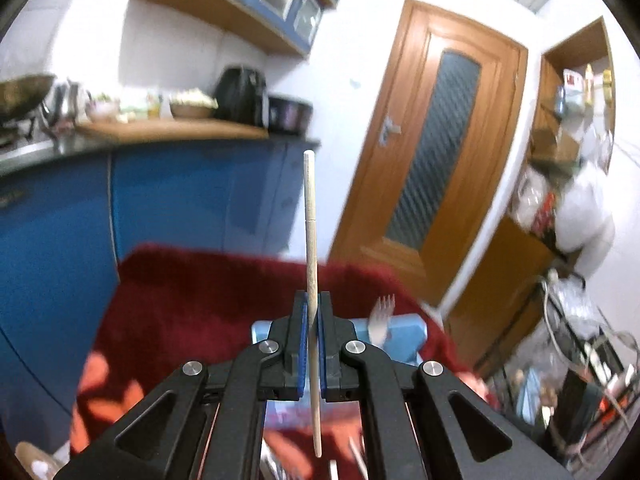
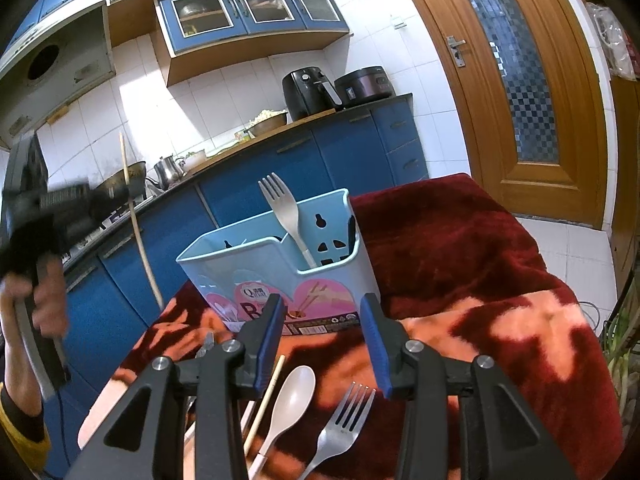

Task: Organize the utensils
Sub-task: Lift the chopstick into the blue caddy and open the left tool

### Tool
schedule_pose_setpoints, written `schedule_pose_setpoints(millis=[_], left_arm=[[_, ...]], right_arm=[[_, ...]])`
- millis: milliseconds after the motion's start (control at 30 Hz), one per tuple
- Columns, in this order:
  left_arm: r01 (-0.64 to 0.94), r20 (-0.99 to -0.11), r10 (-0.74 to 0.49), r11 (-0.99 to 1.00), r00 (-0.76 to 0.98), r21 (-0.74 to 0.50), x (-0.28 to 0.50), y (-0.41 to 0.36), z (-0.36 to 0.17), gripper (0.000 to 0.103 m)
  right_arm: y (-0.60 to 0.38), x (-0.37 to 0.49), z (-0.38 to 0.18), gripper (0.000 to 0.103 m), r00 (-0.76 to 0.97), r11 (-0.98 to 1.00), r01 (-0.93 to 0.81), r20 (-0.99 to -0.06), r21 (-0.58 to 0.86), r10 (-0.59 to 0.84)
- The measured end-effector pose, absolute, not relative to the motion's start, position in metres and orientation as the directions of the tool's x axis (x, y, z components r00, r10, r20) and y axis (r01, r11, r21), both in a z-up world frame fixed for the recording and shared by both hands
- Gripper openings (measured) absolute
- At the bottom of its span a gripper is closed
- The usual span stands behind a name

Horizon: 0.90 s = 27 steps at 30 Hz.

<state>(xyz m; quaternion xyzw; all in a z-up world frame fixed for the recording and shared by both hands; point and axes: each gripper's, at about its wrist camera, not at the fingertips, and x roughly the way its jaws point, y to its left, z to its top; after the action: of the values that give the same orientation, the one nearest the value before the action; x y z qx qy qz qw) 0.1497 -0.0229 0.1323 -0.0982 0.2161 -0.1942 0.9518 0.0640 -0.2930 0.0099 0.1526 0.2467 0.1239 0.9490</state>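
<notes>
My left gripper (image 1: pixel 313 312) is shut on a wooden chopstick (image 1: pixel 310 220) that stands upright, held in the air above the table. It also shows at the left of the right wrist view (image 2: pixel 138 232). A light blue utensil holder (image 2: pixel 280 276) stands on the red blanket (image 2: pixel 460 256) with a beige fork (image 2: pixel 282 208) upright in its right compartment. My right gripper (image 2: pixel 326 320) is open and empty, just in front of the holder. Below it lie a beige spoon (image 2: pixel 290 400), a grey fork (image 2: pixel 340 428) and another chopstick (image 2: pixel 266 396).
A blue kitchen counter (image 2: pixel 280 152) with an air fryer (image 2: pixel 306 94), a cooker and bowls runs behind the table. A wooden door (image 2: pixel 520 80) is at the right. Cluttered shelves (image 1: pixel 560 200) stand at the right of the left wrist view.
</notes>
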Motion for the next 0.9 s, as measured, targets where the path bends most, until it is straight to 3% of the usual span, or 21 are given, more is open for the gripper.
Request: schedule_pose_setpoints(millis=[200, 333, 800, 900], left_arm=[[0.284, -0.248, -0.331, 0.936, 0.911, -0.205, 0.165, -0.028, 0.152, 0.004], [0.256, -0.234, -0.289, 0.953, 0.928, -0.161, 0.181, -0.038, 0.136, 0.004], [0.222, -0.399, -0.26, 0.965, 0.879, -0.139, 0.193, -0.04, 0.068, 0.004], [0.229, -0.442, -0.273, 0.962, 0.855, -0.15, 0.19, -0.038, 0.06, 0.019]], right_arm=[[-0.299, 0.065, 0.005, 0.043, 0.843, 0.917, -0.148, -0.437, 0.37, 0.313], [-0.3, 0.066, 0.003, 0.043, 0.841, 0.914, -0.147, -0.438, 0.378, 0.316], [-0.301, 0.064, 0.003, 0.045, 0.842, 0.915, -0.143, -0.44, 0.378, 0.313], [-0.301, 0.062, 0.003, 0.045, 0.842, 0.916, -0.141, -0.442, 0.375, 0.311]])
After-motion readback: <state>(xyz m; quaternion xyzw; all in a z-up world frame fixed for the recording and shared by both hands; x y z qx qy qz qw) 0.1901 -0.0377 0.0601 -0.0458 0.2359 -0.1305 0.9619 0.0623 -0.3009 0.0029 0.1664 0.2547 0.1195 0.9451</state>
